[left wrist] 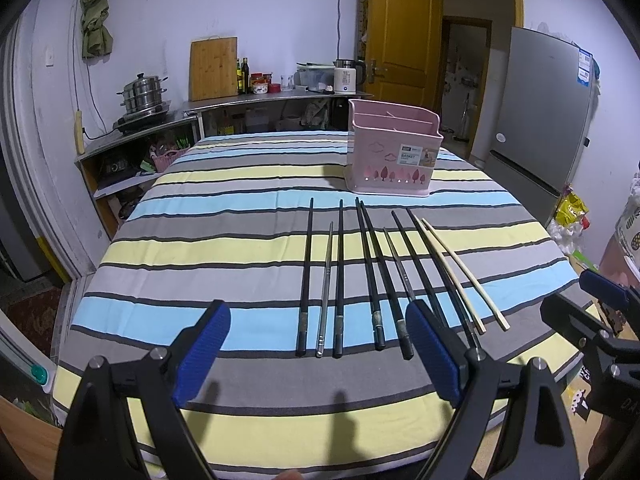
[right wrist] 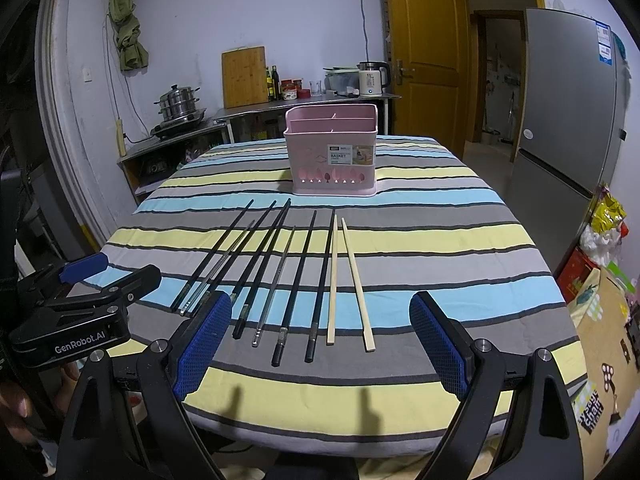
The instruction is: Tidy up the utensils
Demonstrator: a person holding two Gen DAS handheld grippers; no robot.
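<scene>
A: Where did the chopsticks (right wrist: 304, 276) lie relative to the basket (right wrist: 332, 152)?

B: On the striped cloth (right wrist: 460, 264), in a loose fan just in front of the basket, apart from it. Thin tips pointed toward the basket; thick ends pointed toward the tongs. Black sticks (left wrist: 340, 276) made up most of the row, two grey metal sticks (left wrist: 325, 288) lay among them, and two pale wooden sticks (right wrist: 352, 276) lay at the right end.

A: And the right tongs (right wrist: 320, 344)?

B: Held at the near edge of the cloth, on the side of the sticks away from the basket. Jaws stood wide apart and gripped nothing. In the right view the thick ends of the middle and right sticks fell between the blue pads (right wrist: 204, 344); the leftmost sticks lay outside the left pad.

A: The left tongs (left wrist: 316, 356)?

B: Likewise opposite the basket, jaws spread wide, nothing held. In the left view the left and middle sticks' thick ends appeared between its pads (left wrist: 432, 352); the right pad overlapped some black sticks in view, and contact could not be judged. The wooden sticks (left wrist: 460, 276) lay outside it, nearer the right tongs (left wrist: 604, 292).

A: The basket itself?

B: Pink, upright, with inner dividers showing.
</scene>
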